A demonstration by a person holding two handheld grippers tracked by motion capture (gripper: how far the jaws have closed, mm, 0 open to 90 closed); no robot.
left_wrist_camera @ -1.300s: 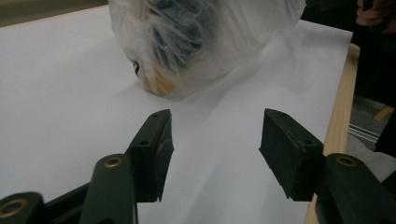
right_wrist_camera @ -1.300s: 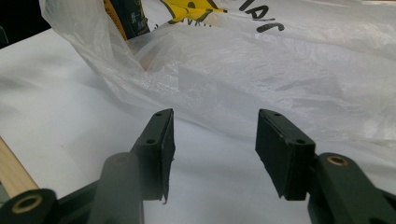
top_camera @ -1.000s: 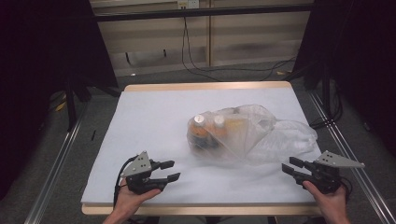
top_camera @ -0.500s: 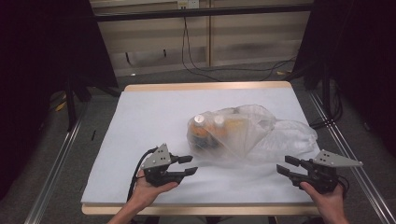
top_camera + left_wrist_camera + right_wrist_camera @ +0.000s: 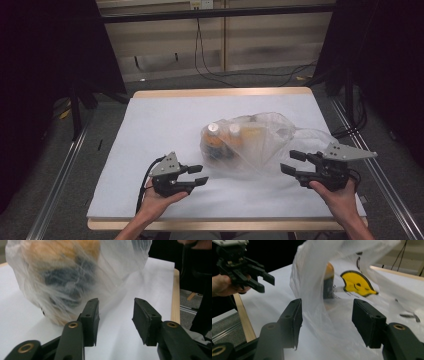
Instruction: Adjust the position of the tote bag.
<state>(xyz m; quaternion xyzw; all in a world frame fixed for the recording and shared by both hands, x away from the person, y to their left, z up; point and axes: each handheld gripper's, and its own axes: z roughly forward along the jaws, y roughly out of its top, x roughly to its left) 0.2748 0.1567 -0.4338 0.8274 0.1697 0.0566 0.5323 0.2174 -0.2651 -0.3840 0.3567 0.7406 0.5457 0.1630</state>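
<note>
A translucent plastic bag [image 5: 250, 142] lies on the white table [image 5: 160, 130], holding orange bottles with white caps [image 5: 214, 127]. My left gripper [image 5: 200, 174] hovers just left of the bag, pointing at it. In the left gripper view its jaws [image 5: 116, 320] stand apart after just opening, with bare table between them and the bag [image 5: 75, 272] right ahead. My right gripper [image 5: 290, 162] is at the bag's right edge. Its jaws [image 5: 327, 322] have just been opening; loose bag film [image 5: 317, 290] rises between them without being pressed.
The table's wooden front edge [image 5: 225, 223] runs just below both hands. Cables [image 5: 210, 65] lie on the floor behind the table, and metal rails [image 5: 55, 200] flank it. My left gripper [image 5: 259, 280] appears far off in the right gripper view.
The left gripper has moved right, closer to the bag. The right gripper has lifted and come in toward the bag's right edge, its jaws wider apart.
</note>
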